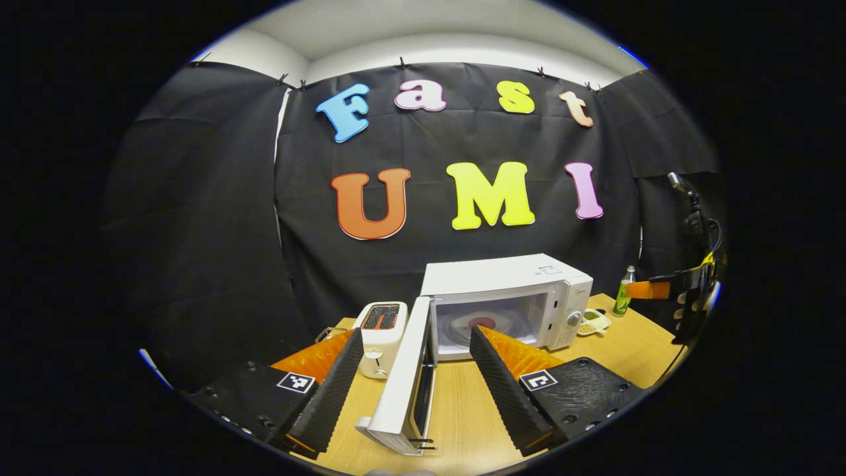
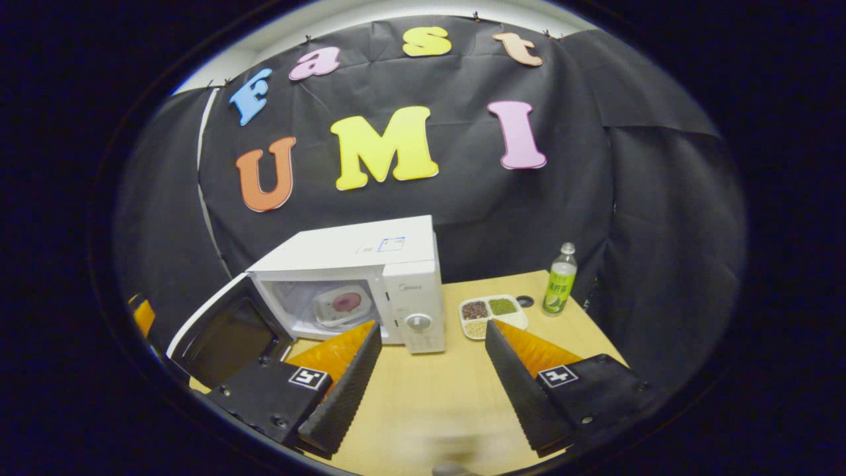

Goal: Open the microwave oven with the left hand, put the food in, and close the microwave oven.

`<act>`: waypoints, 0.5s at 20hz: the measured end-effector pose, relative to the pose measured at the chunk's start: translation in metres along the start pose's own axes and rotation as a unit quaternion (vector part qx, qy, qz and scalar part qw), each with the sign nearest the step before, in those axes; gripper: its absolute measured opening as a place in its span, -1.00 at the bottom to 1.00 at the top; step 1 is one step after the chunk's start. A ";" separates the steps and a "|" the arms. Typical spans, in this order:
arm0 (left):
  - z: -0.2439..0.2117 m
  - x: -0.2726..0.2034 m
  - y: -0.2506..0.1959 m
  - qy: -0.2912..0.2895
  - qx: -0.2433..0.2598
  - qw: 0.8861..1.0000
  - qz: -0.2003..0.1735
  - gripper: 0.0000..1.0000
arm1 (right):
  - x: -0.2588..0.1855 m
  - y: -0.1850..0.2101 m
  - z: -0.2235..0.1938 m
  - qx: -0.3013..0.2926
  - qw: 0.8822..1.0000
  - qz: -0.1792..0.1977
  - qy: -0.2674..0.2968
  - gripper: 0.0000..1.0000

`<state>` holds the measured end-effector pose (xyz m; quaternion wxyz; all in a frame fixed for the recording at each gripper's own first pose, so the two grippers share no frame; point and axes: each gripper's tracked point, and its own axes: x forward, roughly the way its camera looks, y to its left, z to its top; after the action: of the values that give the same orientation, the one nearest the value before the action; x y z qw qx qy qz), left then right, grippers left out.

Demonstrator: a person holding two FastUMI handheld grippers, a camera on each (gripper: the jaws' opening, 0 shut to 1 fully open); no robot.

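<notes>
Microwave [image 1: 502, 297] on table [image 2: 423, 396], door [image 1: 403, 377] swung open, food plate [image 2: 344, 304] inside. Left gripper [image 1: 416, 390] spread wide around door edge, not gripping; right gripper [image 2: 429, 390] wide, empty.

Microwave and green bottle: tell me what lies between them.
In the right gripper view, a divided tray of grains lies on the table between the microwave and the green bottle.

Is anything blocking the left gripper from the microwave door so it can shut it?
Nothing visible does. The open door sits right between the left gripper fingers, with the food plate already inside the microwave.
</notes>
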<state>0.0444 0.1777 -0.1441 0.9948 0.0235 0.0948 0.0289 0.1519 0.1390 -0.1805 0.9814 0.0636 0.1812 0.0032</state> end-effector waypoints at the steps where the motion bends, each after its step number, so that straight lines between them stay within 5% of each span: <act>1: 0.000 0.003 0.005 -0.003 -0.001 1.000 0.005 0.88 | -0.007 -0.009 0.006 -0.006 1.000 -0.007 -0.004 1.00; 3: 0.000 0.008 0.017 -0.007 0.002 1.000 0.015 0.81 | -0.021 -0.020 0.012 -0.018 1.000 -0.011 -0.009 1.00; 4: -0.002 0.010 0.024 -0.008 0.005 1.000 0.021 0.75 | -0.023 -0.027 0.013 -0.024 1.000 -0.019 -0.006 0.82; 6: -0.006 0.014 0.035 -0.005 0.002 1.000 0.023 0.29 | -0.028 -0.033 0.016 -0.012 1.000 -0.022 -0.008 1.00; 7: -0.010 0.016 0.038 -0.003 0.002 1.000 0.024 0.29 | -0.030 -0.034 0.016 -0.003 1.000 -0.024 -0.006 0.83; 9: -0.019 0.018 0.047 0.001 0.003 1.000 0.028 -0.26 | -0.032 -0.034 0.015 0.004 1.000 -0.024 0.000 0.83; 10: -0.021 0.020 0.056 -0.001 0.008 0.999 0.041 -0.06 | -0.033 -0.035 0.016 0.001 1.000 -0.025 0.002 0.83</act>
<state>0.0571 0.2359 -0.1657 0.9927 0.0354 0.0927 0.0687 0.1264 0.1015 -0.1584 0.9808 0.0598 0.1844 -0.0215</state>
